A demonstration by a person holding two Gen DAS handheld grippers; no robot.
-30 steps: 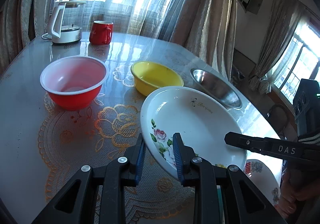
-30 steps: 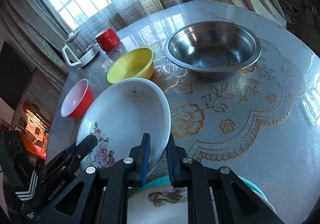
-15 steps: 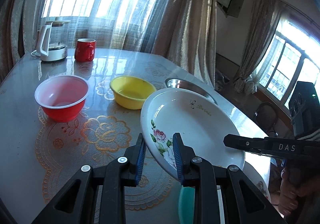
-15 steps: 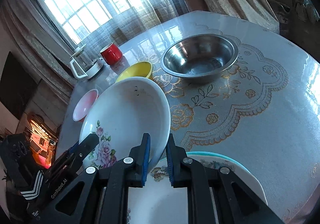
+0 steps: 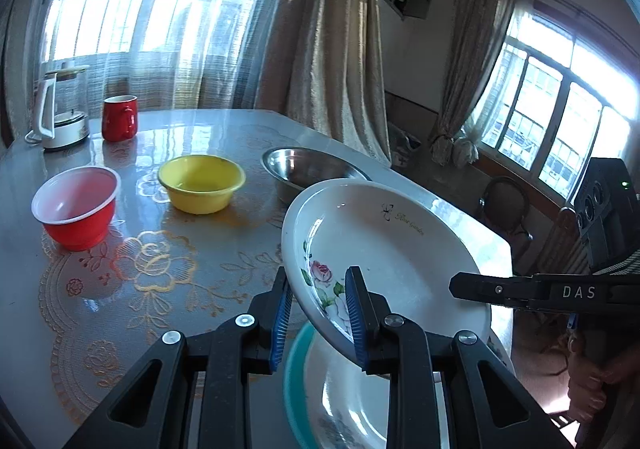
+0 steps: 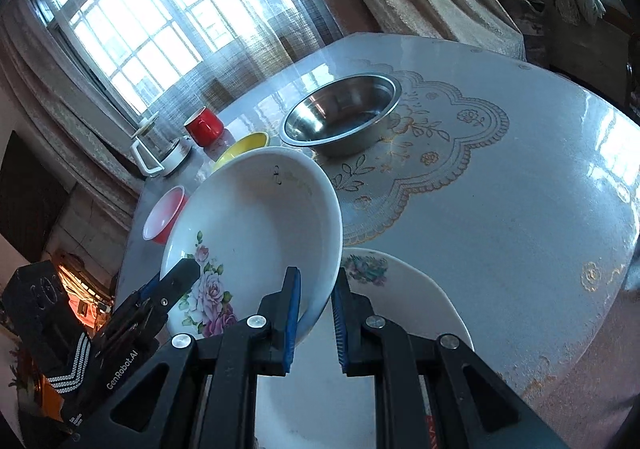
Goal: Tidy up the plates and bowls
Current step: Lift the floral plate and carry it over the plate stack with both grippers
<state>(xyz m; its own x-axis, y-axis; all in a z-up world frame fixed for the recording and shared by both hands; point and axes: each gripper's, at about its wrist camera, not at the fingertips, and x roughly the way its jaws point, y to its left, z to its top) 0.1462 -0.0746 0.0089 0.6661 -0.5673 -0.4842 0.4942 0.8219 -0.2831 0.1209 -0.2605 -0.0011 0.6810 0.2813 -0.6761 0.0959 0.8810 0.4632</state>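
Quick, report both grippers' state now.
Left gripper: closed on the rose plate rim.
Right gripper: closed on the same plate's opposite rim.

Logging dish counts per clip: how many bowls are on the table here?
3: a red bowl nearest the kettle side, a yellow bowl beside it, and a steel bowl further right, partly behind the held rose plate. More may be hidden.

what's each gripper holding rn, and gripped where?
Both hold the same white rose-print plate, lifted and tilted above the plates below. The left gripper clamps its near rim by the roses; the right gripper clamps the opposite rim.
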